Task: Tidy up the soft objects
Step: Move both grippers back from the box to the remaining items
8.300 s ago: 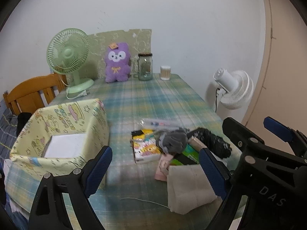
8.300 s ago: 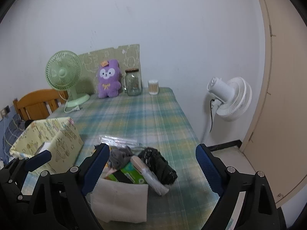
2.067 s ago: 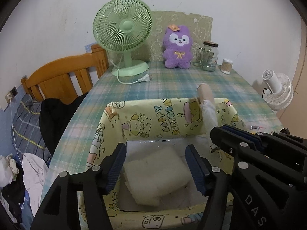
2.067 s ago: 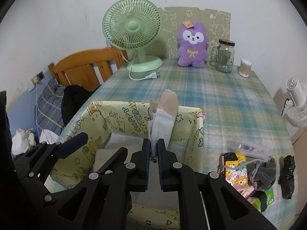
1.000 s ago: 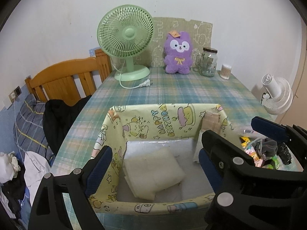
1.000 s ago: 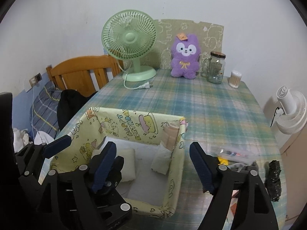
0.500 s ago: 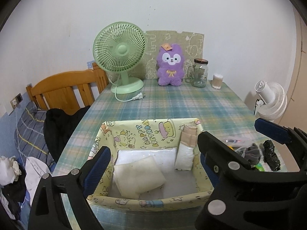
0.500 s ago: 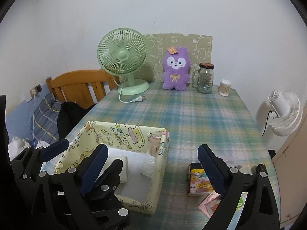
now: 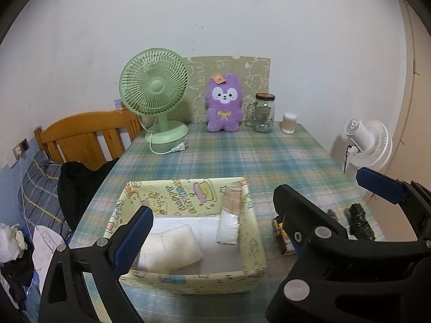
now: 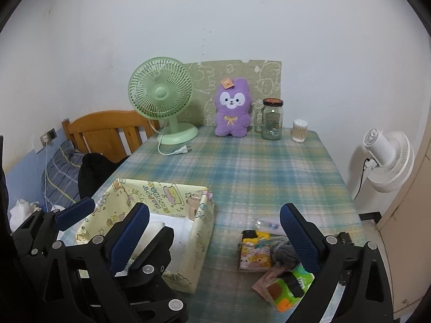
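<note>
Both my tongs are empty. My left gripper (image 9: 212, 235) hangs over the near end of the yellow cartoon-print box (image 9: 257, 245), its jaws spread wide after opening a little further just now, with nothing between the blue pads and nothing touched. My right gripper (image 10: 215, 238) is equally wide, its jaws having just been opening too; one finger stands before the box, the other before the loose pile, gripping neither. Inside the box lies a folded cream cloth (image 9: 172, 245) flat on the white bottom at the near left, and a rolled white-and-beige cloth (image 9: 230, 215) leans upright against the right wall. To the right of the box on the plaid tablecloth (image 10: 269, 167) sits the rest: a cartoon-print packet (image 10: 254, 253), a grey soft bundle (image 10: 285, 253) partly behind my right finger, a green pack (image 10: 292, 288) with a pink piece beside it, and a clear plastic bag (image 10: 265, 223) farther back. A crumpled black item (image 9: 359, 222) lies well off to the right. At the far end stand a green desk fan (image 10: 164, 99), a purple plush (image 10: 233, 109), a glass jar (image 10: 272, 121) and a small cotton-swab tub (image 10: 299, 130).
</note>
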The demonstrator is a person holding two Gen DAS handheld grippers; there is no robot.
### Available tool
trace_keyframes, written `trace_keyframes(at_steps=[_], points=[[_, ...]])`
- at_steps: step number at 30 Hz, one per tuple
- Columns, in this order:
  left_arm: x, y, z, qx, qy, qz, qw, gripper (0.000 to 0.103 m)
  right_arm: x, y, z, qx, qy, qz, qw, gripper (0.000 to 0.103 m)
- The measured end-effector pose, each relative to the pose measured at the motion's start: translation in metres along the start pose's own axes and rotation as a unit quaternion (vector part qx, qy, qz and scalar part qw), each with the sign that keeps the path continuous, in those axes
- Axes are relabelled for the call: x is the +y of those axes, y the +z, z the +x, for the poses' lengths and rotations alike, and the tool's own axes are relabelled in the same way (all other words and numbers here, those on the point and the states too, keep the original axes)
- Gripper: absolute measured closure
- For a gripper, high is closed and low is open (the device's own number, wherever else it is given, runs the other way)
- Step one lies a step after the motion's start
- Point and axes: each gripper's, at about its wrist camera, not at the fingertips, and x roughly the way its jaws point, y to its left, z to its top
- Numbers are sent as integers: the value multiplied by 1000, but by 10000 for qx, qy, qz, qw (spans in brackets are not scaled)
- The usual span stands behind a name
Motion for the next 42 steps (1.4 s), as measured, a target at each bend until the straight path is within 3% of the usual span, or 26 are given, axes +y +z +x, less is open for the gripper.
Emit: trace_keyframes(at_steps=[9,30,42], points=[[-27,2,-11,-124,-126,69,9998,4,-24,-1,-21,-258,-219,122,9994,0],[-92,-4,-11,-200,-322,205,9991,4,-85,-15,-39,-268,-496,227,9982,0],[-132,-14,-4,-176,-660,387,9969,4,-119,-30,-41,-220,-766,261,9965,0]])
